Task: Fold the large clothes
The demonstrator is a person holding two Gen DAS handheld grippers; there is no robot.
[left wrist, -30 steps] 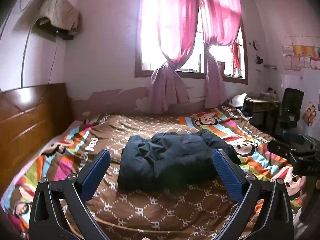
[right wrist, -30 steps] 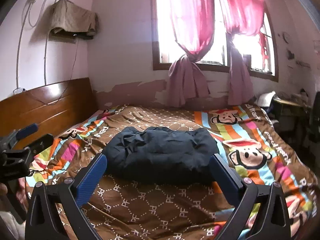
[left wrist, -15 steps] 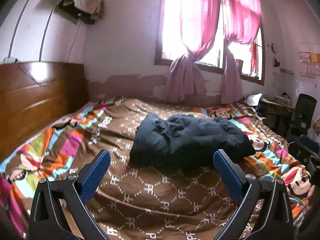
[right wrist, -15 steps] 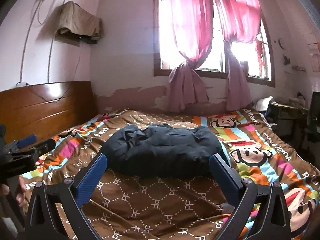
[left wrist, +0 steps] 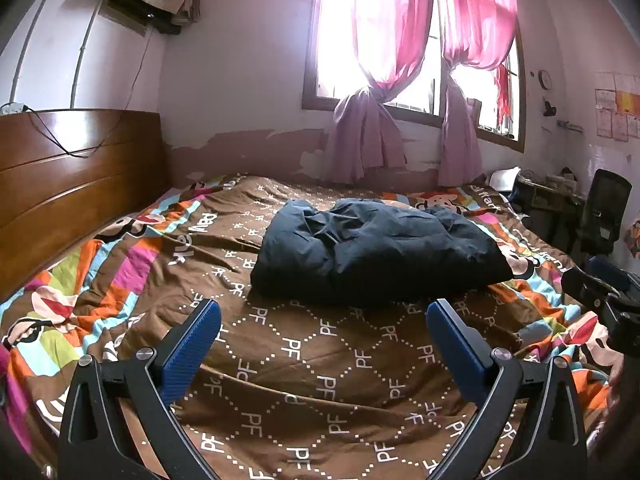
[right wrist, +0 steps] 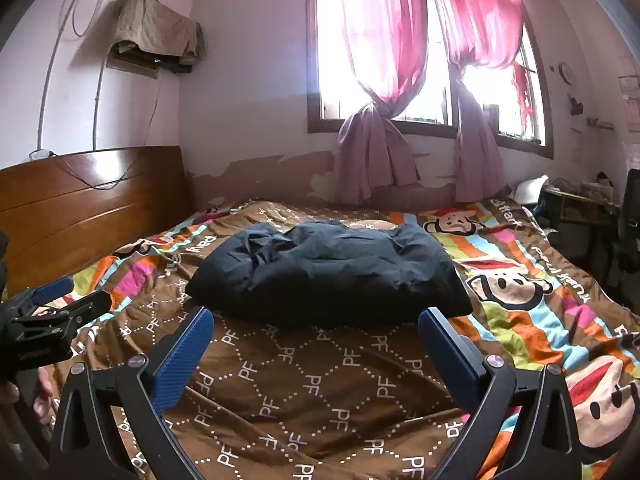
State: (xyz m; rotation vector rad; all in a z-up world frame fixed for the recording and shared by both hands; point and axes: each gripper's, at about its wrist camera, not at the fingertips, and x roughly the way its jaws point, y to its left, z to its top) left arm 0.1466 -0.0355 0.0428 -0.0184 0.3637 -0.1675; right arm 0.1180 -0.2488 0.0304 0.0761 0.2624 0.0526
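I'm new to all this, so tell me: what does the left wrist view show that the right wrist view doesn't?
Only the left wrist view shows the black office chair whole and the papers on the wall. Only the right wrist view shows the left gripper from outside, beside the headboard. Both share the dark garment bunched on the bedspread, and the pink curtains.

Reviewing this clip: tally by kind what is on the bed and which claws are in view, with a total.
Dark navy garment, bunched on the bedspread: 1
Bedspread: 1
Claws, both open and empty: 2, left claw and right claw
Total: 4
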